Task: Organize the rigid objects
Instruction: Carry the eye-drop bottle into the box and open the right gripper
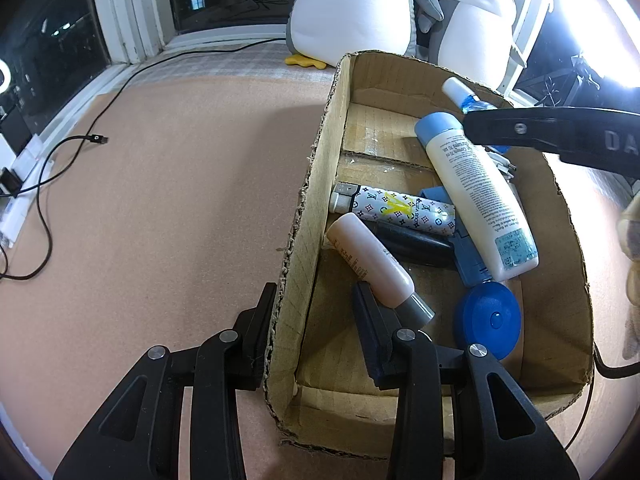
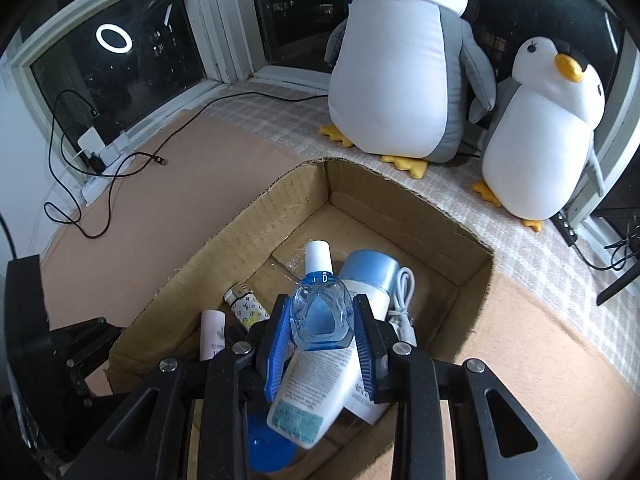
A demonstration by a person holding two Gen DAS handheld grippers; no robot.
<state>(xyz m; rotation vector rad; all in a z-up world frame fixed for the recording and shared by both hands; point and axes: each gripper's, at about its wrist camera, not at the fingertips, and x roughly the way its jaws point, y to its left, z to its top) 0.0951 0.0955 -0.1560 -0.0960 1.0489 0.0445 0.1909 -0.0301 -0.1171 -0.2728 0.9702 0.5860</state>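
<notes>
Left wrist: left gripper (image 1: 316, 320) clamps cardboard box (image 1: 304, 216) wall; inside, "LOUIS VUITTON" monogram tube (image 1: 400, 210), white lotion bottle (image 1: 476, 196), print unreadable. Right wrist: right gripper (image 2: 322, 328) pinches clear blue bottle (image 2: 320, 312), embossed "D", over the box.

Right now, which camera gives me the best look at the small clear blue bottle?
The right wrist view: the clear blue bottle sits front and centre, pinched by the right gripper. The left wrist view shows only its white cap and blue shoulder above that gripper's finger.

Left hand-held gripper (image 1: 316, 320) astride cardboard box (image 1: 308, 216) wall, bottles inside
</notes>
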